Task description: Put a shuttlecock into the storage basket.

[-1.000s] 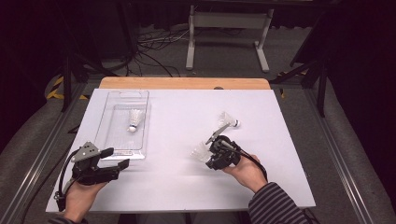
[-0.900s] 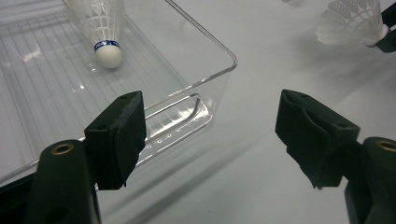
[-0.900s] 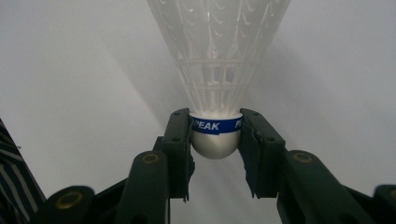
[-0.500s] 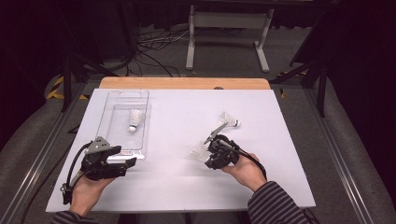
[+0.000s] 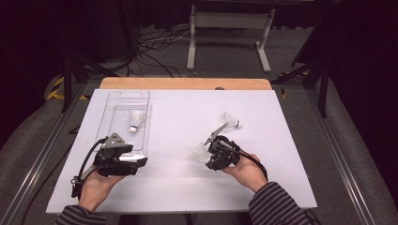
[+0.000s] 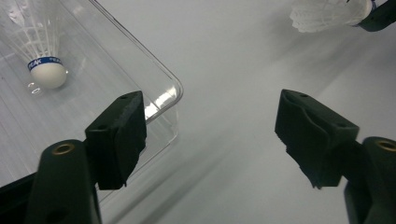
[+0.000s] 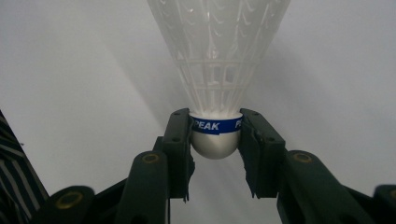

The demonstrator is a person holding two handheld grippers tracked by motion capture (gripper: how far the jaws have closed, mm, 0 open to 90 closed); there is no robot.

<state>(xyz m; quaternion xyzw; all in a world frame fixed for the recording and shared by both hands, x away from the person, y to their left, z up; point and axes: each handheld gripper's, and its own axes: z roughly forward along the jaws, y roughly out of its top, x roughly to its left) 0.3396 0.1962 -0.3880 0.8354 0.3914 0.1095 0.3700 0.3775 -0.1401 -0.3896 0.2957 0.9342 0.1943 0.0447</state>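
From the high view, the right gripper (image 5: 210, 154) holds a shuttlecock (image 5: 200, 152) low over the white table (image 5: 178, 187); a second shuttlecock (image 5: 230, 121) lies just beyond, a third (image 5: 135, 121) in the clear tray (image 5: 123, 101).

The left gripper view adds that the left gripper (image 6: 210, 135) has its jaws wide apart and empty beside the tray's corner (image 6: 163, 100).

The right gripper view reveals the pads (image 7: 180, 140) clamped on the held shuttlecock's cork base (image 7: 215, 140), its blue band reading PEAK.

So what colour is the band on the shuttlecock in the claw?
Blue with white letters, on the shuttlecock; clearest in the right gripper view.
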